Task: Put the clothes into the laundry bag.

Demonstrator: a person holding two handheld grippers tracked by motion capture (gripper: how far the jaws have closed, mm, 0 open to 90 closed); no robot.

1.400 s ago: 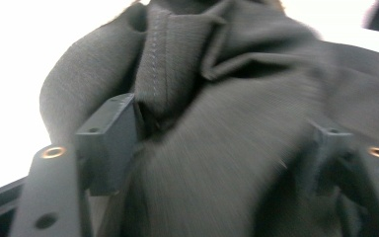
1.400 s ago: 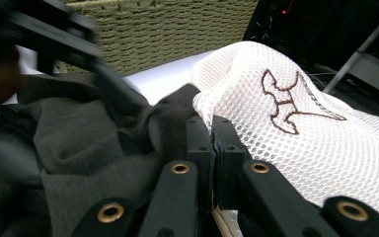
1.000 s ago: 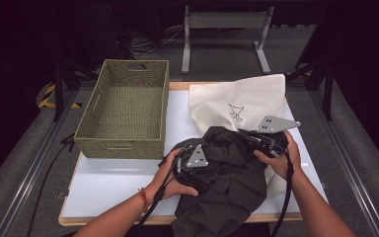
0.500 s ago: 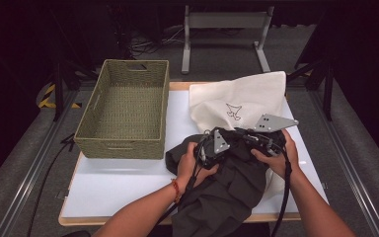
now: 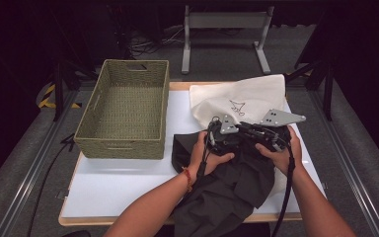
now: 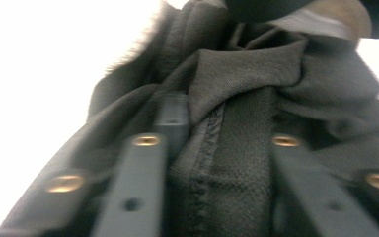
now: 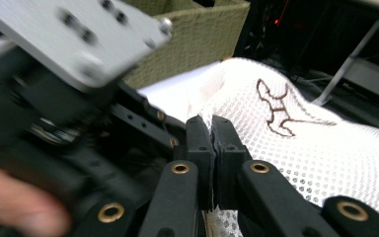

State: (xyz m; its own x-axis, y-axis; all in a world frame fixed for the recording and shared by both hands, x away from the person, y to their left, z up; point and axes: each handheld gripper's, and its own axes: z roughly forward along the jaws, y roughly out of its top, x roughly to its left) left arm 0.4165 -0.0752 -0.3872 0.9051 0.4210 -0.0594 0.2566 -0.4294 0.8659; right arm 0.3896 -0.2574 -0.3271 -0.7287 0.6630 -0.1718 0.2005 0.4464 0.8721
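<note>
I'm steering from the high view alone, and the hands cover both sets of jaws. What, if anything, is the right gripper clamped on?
Observer: The right gripper is shut on the edge of the white mesh bag with the brown line drawing. The mesh is pinched between its jaws.
Operator: And the left one?
Observer: The left gripper has just been opening its jaws. A hemmed fold of the dark grey fabric garment lies between them, but the picture is too blurred to tell whether the pads press on it.
</note>
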